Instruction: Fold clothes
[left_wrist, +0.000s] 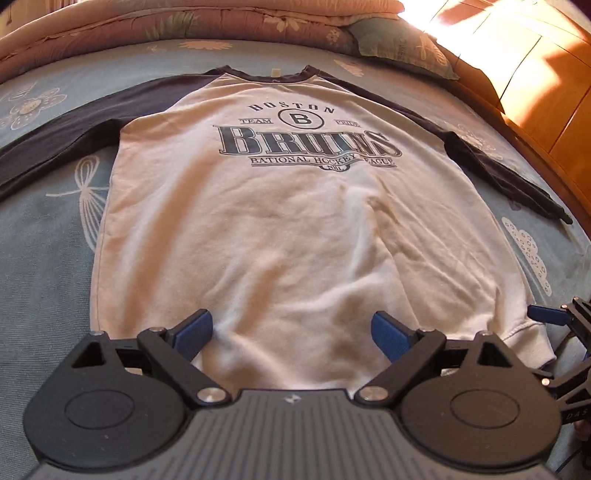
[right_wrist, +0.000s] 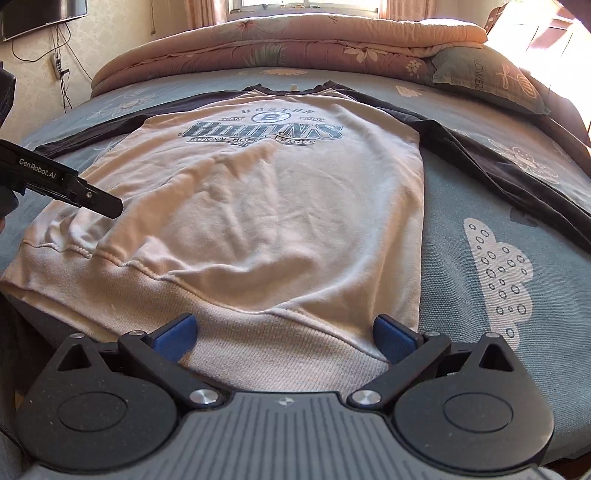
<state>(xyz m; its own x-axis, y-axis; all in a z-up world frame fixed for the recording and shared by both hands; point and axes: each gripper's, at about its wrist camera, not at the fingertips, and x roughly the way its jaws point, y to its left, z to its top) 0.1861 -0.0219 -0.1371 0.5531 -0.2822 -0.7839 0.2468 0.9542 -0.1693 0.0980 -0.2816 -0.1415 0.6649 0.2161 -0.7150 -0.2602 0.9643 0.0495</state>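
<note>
Currently listed, 1 garment and 2 tools.

Item 1: sweatshirt (left_wrist: 295, 229), white body, dark raglan sleeves, printed chest logo facing up. Laid flat across the centre of both frames on a blue flower-print bedsheet (left_wrist: 44, 258), collar toward the top of the frame, ribbed hem toward the bottom. Both sleeves spread outward to left and right. Mild wrinkles run through the lower body; no fold has been made yet.

Item 2: left gripper (left_wrist: 291, 334), lower centre of the left wrist view. Blue pads spread wide, nothing between them, poised over the hem area near the lower left of the garment.

Item 3: right gripper (right_wrist: 284, 338), lower centre of the right wrist view. Pads likewise spread wide and empty, hovering above the ribbed hem band near its right corner.

Background: folded quilt (right_wrist: 288, 40) and pillow (right_wrist: 487, 79) at the top of the frame.

Step in hand, by judgement: approach to the hem, before the first pinch. Next move likely calls for each tool to close on 1 hem corner, catching both fabric layers, then lifting evenly so the body folds without dragging the sleeves.
</note>
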